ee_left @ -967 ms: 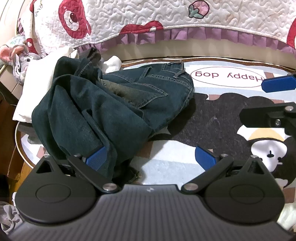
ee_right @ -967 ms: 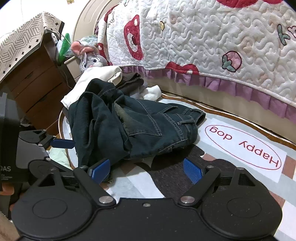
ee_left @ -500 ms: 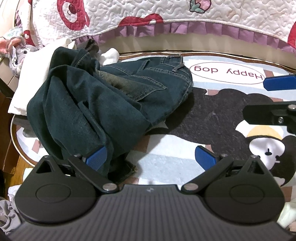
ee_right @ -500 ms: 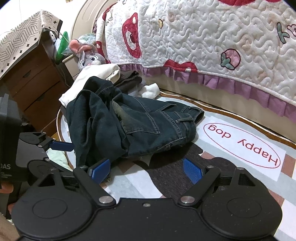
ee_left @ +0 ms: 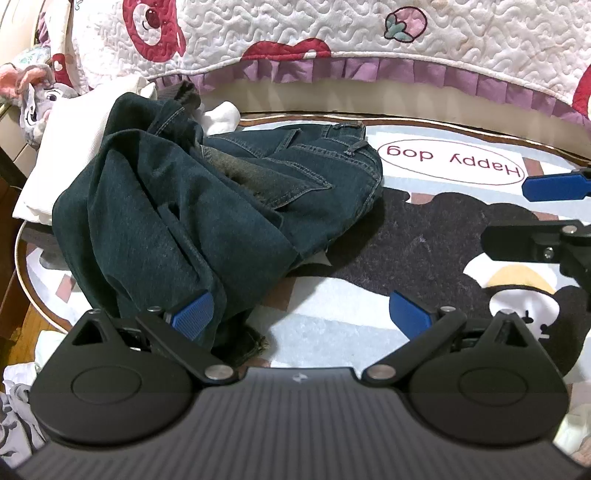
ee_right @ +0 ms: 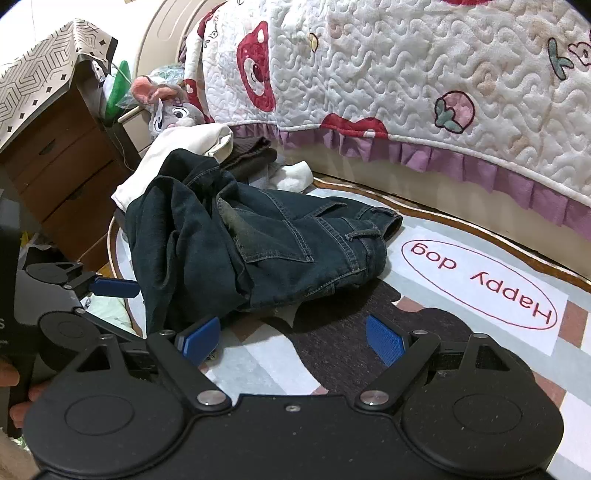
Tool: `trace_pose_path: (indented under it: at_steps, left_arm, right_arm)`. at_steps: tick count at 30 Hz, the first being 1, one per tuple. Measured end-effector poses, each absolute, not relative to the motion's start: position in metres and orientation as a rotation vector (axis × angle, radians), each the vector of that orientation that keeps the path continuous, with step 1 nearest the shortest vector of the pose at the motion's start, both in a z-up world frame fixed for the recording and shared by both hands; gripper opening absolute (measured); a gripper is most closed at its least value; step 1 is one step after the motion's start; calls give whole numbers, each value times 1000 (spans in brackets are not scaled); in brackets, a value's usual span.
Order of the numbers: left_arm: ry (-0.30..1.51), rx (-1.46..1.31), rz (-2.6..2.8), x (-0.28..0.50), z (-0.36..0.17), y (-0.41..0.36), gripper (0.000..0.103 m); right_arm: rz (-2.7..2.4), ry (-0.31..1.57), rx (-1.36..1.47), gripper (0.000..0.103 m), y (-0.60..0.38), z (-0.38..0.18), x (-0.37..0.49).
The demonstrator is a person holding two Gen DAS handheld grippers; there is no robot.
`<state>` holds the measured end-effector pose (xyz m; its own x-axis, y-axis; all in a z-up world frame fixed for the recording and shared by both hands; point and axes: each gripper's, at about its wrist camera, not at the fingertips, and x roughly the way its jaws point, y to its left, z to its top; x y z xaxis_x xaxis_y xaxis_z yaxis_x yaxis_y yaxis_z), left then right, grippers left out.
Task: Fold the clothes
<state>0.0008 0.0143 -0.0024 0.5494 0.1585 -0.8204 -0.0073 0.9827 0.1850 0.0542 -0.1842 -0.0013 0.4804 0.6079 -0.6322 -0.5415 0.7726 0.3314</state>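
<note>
A pair of dark blue jeans point(ee_left: 207, 206) lies crumpled on the left part of a printed rug point(ee_left: 332, 306); the waistband points toward the "Happy dog" print. My left gripper point(ee_left: 301, 314) is open just above the rug. Its left finger point(ee_left: 192, 314) sits against a trouser leg, and the hem lies just inside it. In the right wrist view the jeans point(ee_right: 258, 251) lie ahead and to the left of my open right gripper point(ee_right: 293, 339), which has only rug between its fingers. The right gripper point(ee_left: 546, 214) also shows at the left view's right edge, and the left gripper point(ee_right: 92, 291) at the right view's left edge.
A bed with a quilted cover point(ee_left: 295, 33) runs along the far side of the rug. White cloth point(ee_left: 66, 147), a dark garment point(ee_right: 251, 151) and a white sock point(ee_left: 221, 114) lie behind the jeans. A plush toy point(ee_right: 173, 110) and a wooden nightstand point(ee_right: 55, 166) stand at the left.
Both views sway slightly, with no clear travel. The jeans lie where they were, and both grippers stay open.
</note>
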Motion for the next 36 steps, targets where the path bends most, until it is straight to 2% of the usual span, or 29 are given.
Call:
trace_pose_path:
  at_steps: [36]
  left_arm:
    - [1014, 165, 149, 2, -5, 21, 103]
  right_arm:
    - [690, 854, 82, 90, -181, -11, 61]
